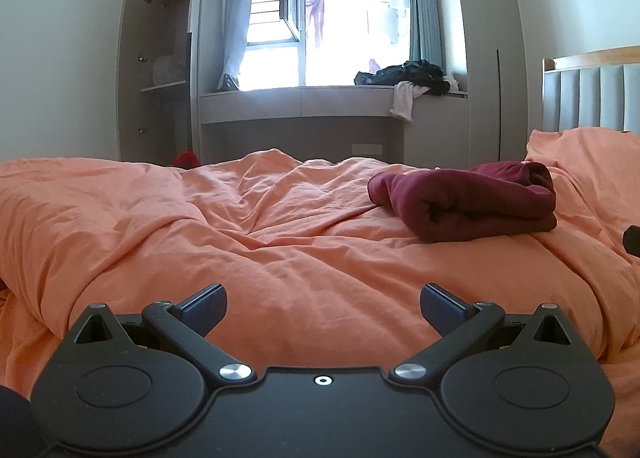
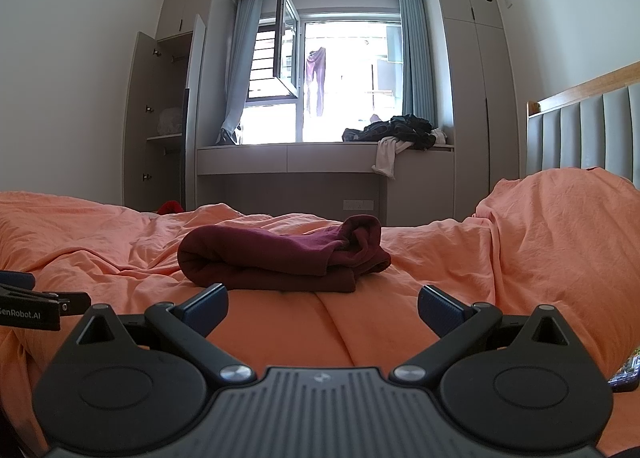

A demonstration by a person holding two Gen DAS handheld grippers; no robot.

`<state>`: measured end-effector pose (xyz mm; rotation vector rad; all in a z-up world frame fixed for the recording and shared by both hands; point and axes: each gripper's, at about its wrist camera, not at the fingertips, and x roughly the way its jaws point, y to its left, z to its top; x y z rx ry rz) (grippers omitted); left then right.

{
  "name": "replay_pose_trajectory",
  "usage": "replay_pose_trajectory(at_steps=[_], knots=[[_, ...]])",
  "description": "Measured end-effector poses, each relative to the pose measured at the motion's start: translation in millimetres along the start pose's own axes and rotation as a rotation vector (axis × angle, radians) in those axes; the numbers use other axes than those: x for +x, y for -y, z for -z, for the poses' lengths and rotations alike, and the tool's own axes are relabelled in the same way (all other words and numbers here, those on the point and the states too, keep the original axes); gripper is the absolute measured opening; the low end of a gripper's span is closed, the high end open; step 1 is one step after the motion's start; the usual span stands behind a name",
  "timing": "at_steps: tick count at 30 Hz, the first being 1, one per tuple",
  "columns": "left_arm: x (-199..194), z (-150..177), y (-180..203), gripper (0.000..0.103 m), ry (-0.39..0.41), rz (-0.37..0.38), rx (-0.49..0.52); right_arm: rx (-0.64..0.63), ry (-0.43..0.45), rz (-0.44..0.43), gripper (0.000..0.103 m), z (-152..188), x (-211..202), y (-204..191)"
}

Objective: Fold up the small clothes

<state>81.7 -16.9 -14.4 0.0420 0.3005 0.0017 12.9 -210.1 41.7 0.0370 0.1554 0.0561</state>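
Note:
A dark red garment lies folded into a thick bundle on the orange duvet. In the left wrist view it is ahead and to the right of my left gripper, which is open and empty, low over the duvet. In the right wrist view the garment lies just ahead of my right gripper, which is open and empty. The left gripper shows at the left edge of the right wrist view.
An orange pillow and a grey padded headboard are on the right. Beyond the bed stand a window seat with a pile of dark and white clothes and an open wardrobe. A small red thing lies past the bed's far edge.

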Motion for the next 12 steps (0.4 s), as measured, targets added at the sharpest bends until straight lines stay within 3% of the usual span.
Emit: replay_pose_trajectory(at_steps=[12], knots=[[-0.5, -0.1, 0.7, 0.103, 0.002, 0.0, 0.005, 0.0, 0.001, 0.0, 0.103, -0.2, -0.1, 0.7]])
